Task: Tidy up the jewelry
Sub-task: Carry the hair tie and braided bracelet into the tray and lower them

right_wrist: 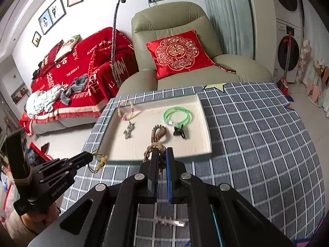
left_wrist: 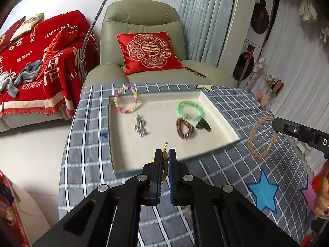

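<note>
A cream tray (left_wrist: 218, 115) (right_wrist: 205, 123) lies on the checked tablecloth. In it are a pink-yellow bead bracelet (left_wrist: 125, 100) (right_wrist: 125, 111), a silver chain (left_wrist: 140, 126) (right_wrist: 129, 131), a green bangle (left_wrist: 190, 108) (right_wrist: 178, 115), a brown bead bracelet (left_wrist: 185, 128) (right_wrist: 159, 131) and a dark clip (left_wrist: 203, 125) (right_wrist: 180, 132). My left gripper (left_wrist: 165, 156) (right_wrist: 92, 156) is shut on a yellow-gold cord bracelet (left_wrist: 164, 154) (right_wrist: 99, 161) above the tray's near edge. My right gripper (right_wrist: 162, 154) (left_wrist: 274, 122) is shut on a tan braided rope bracelet (right_wrist: 153, 149) (left_wrist: 260, 138), held above the cloth.
The round table (right_wrist: 267, 144) has a grey-blue checked cloth with star stickers (left_wrist: 264, 193). A silver clasp piece (right_wrist: 170, 222) lies on the cloth under my right gripper. A green armchair (left_wrist: 144, 20) with a red cushion stands behind the table. A red-covered sofa (left_wrist: 41, 61) is at the left.
</note>
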Motion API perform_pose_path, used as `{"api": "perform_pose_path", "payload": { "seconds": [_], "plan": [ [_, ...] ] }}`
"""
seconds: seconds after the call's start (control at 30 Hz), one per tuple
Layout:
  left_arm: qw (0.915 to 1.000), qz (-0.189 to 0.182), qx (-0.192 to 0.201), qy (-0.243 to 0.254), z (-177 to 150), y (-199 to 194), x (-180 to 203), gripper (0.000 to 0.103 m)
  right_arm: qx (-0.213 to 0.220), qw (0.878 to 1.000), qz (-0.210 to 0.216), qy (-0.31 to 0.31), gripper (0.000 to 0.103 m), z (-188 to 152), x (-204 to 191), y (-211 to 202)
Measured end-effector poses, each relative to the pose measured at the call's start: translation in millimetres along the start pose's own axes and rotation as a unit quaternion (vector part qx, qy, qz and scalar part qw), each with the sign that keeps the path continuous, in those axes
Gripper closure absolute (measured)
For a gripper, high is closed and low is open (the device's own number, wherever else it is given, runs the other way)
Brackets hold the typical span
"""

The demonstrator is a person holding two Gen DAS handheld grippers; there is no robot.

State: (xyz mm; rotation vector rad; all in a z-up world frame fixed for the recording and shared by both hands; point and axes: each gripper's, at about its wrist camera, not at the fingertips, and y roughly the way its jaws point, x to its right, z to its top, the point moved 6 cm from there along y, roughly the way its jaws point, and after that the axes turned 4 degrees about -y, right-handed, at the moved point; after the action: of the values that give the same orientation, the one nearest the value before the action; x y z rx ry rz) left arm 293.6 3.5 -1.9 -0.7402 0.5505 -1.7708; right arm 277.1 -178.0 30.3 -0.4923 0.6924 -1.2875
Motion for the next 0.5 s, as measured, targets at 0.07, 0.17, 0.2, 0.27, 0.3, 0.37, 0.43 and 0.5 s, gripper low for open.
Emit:
{"api": "perform_pose_path", "payload": {
  "seconds": [0.07,0.17,0.2,0.27,0.3,0.37,0.43,0.5],
  "plan": [
    [1.0000,0.004,0.000,0.005,9,7,0,0.083,-0.003,1.000,0.004,0.005,0.096,9,2,9],
    [0.9999,0.004,-0.005,0.009,22,20,-1,0.083,-0.011,1.000,0.011,0.015,0.096,22,5,29],
    [0.9999,0.008,-0.005,0.012,26,25,-2,0.083,-0.014,1.000,0.013,0.017,0.096,25,6,36],
    [0.9997,0.015,-0.007,0.016,33,35,-4,0.083,-0.020,1.000,0.016,0.019,0.096,30,7,49],
    [0.9997,0.017,-0.008,0.016,37,40,-6,0.083,-0.023,0.999,0.018,0.019,0.096,33,7,59],
    [0.9996,0.021,-0.010,0.015,42,50,-9,0.083,-0.028,0.999,0.019,0.020,0.096,38,7,74],
    [0.9995,0.027,-0.015,0.012,47,63,-13,0.083,-0.032,0.999,0.021,0.023,0.096,43,8,89],
    [0.9992,0.032,-0.021,0.008,50,76,-16,0.083,-0.037,0.999,0.020,0.025,0.097,48,9,106]
  ]
}}
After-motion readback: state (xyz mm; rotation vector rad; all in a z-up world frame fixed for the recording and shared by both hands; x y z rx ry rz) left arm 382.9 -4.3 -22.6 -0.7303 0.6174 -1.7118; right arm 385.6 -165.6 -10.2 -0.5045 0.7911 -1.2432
